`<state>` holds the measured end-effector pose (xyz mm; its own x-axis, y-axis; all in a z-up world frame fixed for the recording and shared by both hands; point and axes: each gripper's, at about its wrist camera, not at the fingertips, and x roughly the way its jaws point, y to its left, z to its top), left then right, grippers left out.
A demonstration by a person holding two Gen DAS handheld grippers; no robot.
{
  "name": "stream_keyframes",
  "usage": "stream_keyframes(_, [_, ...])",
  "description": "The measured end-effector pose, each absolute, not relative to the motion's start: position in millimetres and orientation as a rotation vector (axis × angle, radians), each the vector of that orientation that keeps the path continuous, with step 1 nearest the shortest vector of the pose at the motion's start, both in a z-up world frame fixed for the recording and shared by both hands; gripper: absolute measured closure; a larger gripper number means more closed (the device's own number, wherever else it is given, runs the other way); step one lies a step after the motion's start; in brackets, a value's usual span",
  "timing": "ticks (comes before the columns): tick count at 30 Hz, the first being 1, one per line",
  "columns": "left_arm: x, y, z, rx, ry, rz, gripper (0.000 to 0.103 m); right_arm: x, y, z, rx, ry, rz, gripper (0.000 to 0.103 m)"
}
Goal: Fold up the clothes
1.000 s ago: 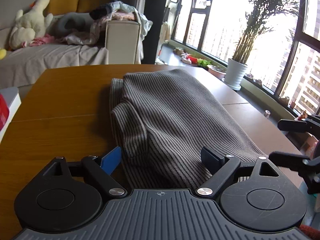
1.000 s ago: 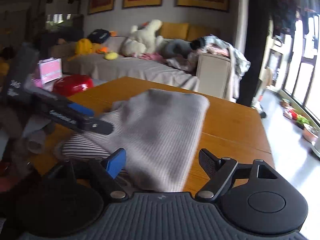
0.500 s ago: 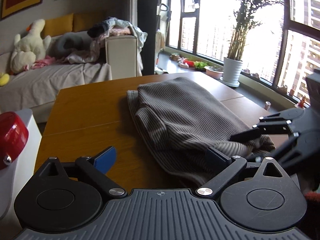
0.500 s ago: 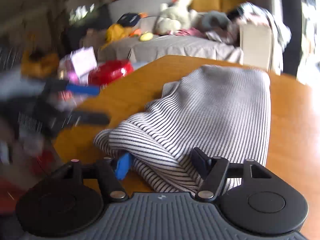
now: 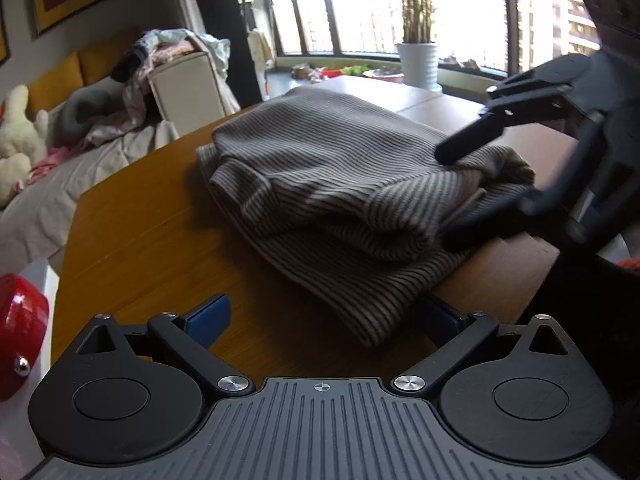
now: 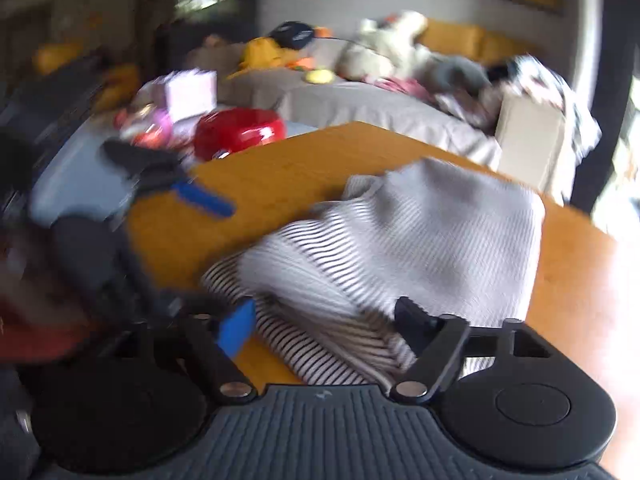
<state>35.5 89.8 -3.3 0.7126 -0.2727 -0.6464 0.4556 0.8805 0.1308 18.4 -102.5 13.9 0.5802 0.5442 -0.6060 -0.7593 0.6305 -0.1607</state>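
Light source: strong daylight is admitted through the windows [image 5: 460,8], blown out at 12 to 2 o'clock in the left wrist view.
Glare: the tabletop [image 6: 576,288] is washed out at 3 o'clock.
Blur: the right wrist view is smeared, worst at 9 o'clock.
Distortion: edges are bowed by the fisheye.

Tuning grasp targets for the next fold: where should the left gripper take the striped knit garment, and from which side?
Probably the thin near hem of the striped knit garment, where it lies flat beyond the rolled bulge on the wooden table. Bring the left gripper in low from the near table edge; its jaws stand open, already straddling that hem.
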Motion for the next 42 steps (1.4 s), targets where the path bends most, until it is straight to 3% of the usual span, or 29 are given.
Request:
stream_keyframes(4, [45, 103, 9, 0.166, 0.647, -0.373, 0.0, 12, -91, -2, -0.596, 0.485, 0.726, 0.026])
stream_keyframes(6, [43, 104, 15, 0.164, 0.624, -0.375, 0.001, 26, -100, 2, -0.471, 0.542, 0.72, 0.036])
stream_keyframes(12, [30, 104, 20, 0.188, 0.601, -0.473, 0.001, 66, -132, 16, -0.084, 0.704, 0.731, 0.042])
stream_keyframes(17, [41, 90, 5, 0.229, 0.635, -0.438, 0.001, 54, -125, 16, -0.184, 0.641, 0.715, 0.04])
stream_keyframes(19, [54, 90, 3, 0.202, 0.646, -0.382, 0.001, 39, -117, 11, -0.307, 0.563, 0.699, 0.03])
stream_keyframes(23, [72, 102, 15, 0.055, 0.654, -0.376, 0.001, 16, -103, -6, -0.563, 0.42, 0.634, 0.026])
stream_keyframes(24, [73, 103, 18, 0.04, 0.65, -0.378, 0.001, 15, -102, -11, -0.604, 0.402, 0.615, 0.029])
stream_keyframes(26, [75, 106, 23, 0.022, 0.642, -0.381, 0.001, 16, -99, -18, -0.664, 0.379, 0.578, 0.069])
stream_keyframes(27, [74, 107, 25, 0.026, 0.638, -0.385, 0.001, 18, -102, -14, -0.655, 0.385, 0.581, 0.074])
stream_keyframes(33, [63, 151, 64, -0.093, 0.503, -0.467, 0.001, 16, -127, 26, -0.628, 0.456, 0.644, 0.076])
stream_keyframes(37, [97, 133, 63, -0.02, 0.483, -0.488, 0.001, 3, -133, 40, -0.689, 0.533, 0.71, 0.076])
stream_keyframes(39, [121, 110, 46, 0.045, 0.533, -0.519, 0.009, -4, -134, 47, -0.719, 0.552, 0.735, 0.076])
stream_keyframes(41, [142, 92, 26, 0.103, 0.601, -0.545, 0.024, -9, -136, 59, -0.736, 0.57, 0.765, 0.076])
stream_keyframes(42, [151, 86, 17, 0.124, 0.631, -0.556, 0.025, -10, -139, 72, -0.735, 0.574, 0.787, 0.076])
